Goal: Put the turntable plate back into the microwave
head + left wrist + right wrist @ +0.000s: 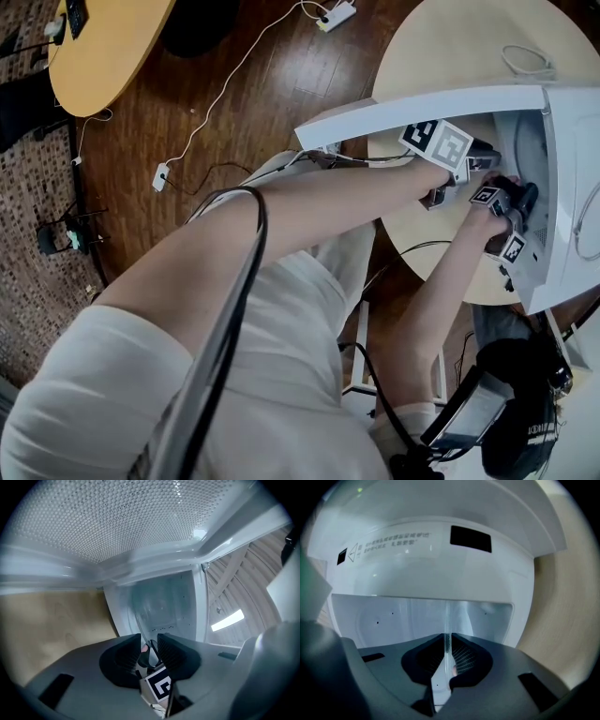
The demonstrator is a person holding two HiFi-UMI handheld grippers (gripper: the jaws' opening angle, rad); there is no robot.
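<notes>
The clear glass turntable plate [446, 620] stands edge-on between my right gripper's [446, 645] jaws, which are shut on its rim. It reaches forward into the white microwave cavity [408, 616]. In the left gripper view, the plate's curved rim [137, 611] runs down into the narrow gap of my left gripper [150, 641], whose pads close on it. In the head view, both the left gripper [483, 161] and the right gripper [517, 202] sit at the mouth of the microwave [567, 197], and the greyish plate [527, 148] is partly hidden behind them.
The microwave door [422, 111] hangs open to the left above my arms, its perforated inner face [108, 522] close over the left gripper. The oven sits on a round light wooden table [450, 47]. A white power strip and cable [161, 175] lie on the floor.
</notes>
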